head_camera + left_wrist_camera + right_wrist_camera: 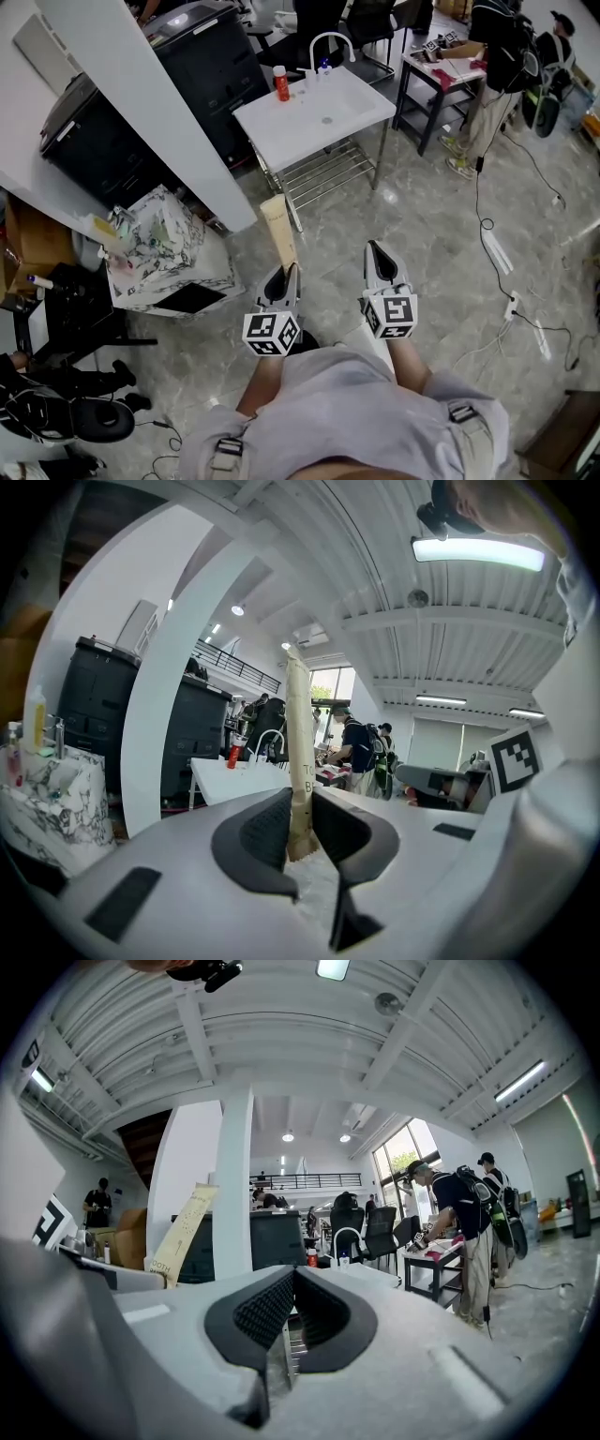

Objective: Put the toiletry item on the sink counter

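Two ribbed-pad claws: left gripper (289, 271) pinches slim tan cardboard toiletry box (277, 228), print partly hidden; right gripper (377, 249) closed, empty.

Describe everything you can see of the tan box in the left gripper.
The tan box is long, slim and flat-sided, seemingly kraft cardboard, with dark print near its lower end that is only partly readable. It stands nearly upright, leaning slightly, with its lower end clamped in the left gripper. Nothing else touches it. It hangs above the floor, short of the white sink counter.
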Available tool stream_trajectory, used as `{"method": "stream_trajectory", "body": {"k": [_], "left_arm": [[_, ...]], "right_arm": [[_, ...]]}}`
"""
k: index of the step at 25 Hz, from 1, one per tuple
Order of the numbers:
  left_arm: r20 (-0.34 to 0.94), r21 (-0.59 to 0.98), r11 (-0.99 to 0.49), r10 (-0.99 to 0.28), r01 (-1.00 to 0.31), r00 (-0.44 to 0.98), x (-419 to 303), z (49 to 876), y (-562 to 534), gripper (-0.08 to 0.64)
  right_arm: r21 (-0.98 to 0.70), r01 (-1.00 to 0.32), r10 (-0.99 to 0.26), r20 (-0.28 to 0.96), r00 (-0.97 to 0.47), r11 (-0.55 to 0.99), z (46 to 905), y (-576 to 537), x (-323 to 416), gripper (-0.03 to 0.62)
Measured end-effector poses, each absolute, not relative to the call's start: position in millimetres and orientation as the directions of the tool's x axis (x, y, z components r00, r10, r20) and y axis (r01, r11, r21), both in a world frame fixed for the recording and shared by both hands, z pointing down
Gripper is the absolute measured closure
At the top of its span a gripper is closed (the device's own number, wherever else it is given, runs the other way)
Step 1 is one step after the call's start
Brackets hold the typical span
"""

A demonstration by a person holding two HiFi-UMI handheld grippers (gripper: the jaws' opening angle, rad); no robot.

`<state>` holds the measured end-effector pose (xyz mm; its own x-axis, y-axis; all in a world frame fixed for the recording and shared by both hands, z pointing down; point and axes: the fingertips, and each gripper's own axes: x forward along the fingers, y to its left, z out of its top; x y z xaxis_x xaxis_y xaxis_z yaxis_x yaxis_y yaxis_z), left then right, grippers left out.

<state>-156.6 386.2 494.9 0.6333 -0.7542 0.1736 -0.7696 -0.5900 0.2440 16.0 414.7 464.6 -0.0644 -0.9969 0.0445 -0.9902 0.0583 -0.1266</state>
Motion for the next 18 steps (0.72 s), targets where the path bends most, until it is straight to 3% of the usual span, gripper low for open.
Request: {"method": "stream_trajectory", "body": {"k": [18], "left_arm": [[0.167,0.254,-0.602,-0.743,-0.757,0.648,-125.9,499.3,312.9,0.503]], "right_arm": [[-0.121,-0.992,-0.997,0.063,-0.049,0.041,471.5,351.1,43.2,0.588]]}}
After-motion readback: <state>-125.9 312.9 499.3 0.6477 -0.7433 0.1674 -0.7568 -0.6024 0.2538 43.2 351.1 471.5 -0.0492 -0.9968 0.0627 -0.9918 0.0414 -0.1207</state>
